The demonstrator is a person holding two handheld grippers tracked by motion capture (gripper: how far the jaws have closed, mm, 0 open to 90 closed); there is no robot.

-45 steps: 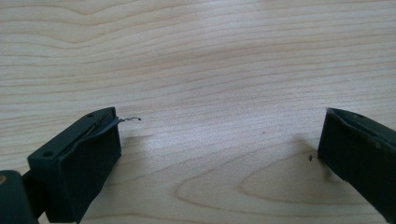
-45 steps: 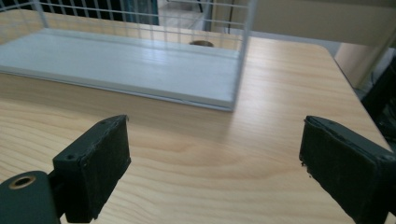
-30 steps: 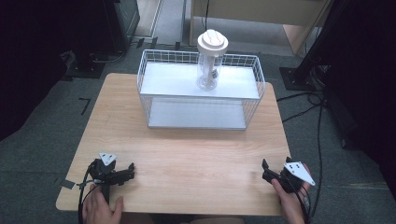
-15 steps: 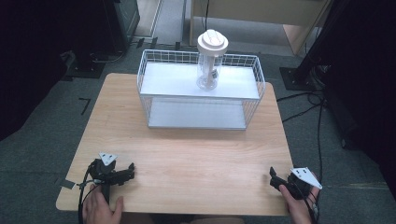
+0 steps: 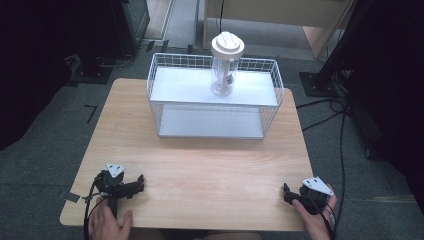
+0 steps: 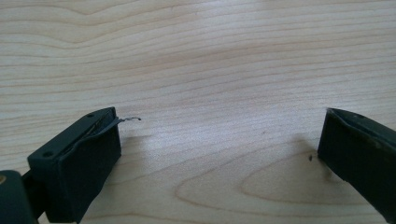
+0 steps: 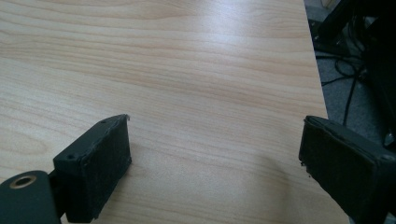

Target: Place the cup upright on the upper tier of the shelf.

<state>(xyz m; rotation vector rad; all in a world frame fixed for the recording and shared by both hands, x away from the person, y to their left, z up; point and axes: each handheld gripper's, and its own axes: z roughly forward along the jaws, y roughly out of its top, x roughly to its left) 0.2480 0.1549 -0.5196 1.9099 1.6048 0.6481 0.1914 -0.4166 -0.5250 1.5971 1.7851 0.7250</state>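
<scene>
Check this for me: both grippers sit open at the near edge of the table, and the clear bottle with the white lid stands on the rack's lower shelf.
One detail is wrong. The high view shows the clear bottle standing on the wire rack's upper shelf, not the lower one. The rest holds: the left gripper and right gripper rest open at the near edge of the table.

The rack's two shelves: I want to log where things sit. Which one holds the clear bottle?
The upper shelf of the white wire rack holds the clear bottle, which stands upright with its white lid on. The lower shelf beneath it is bare.
</scene>
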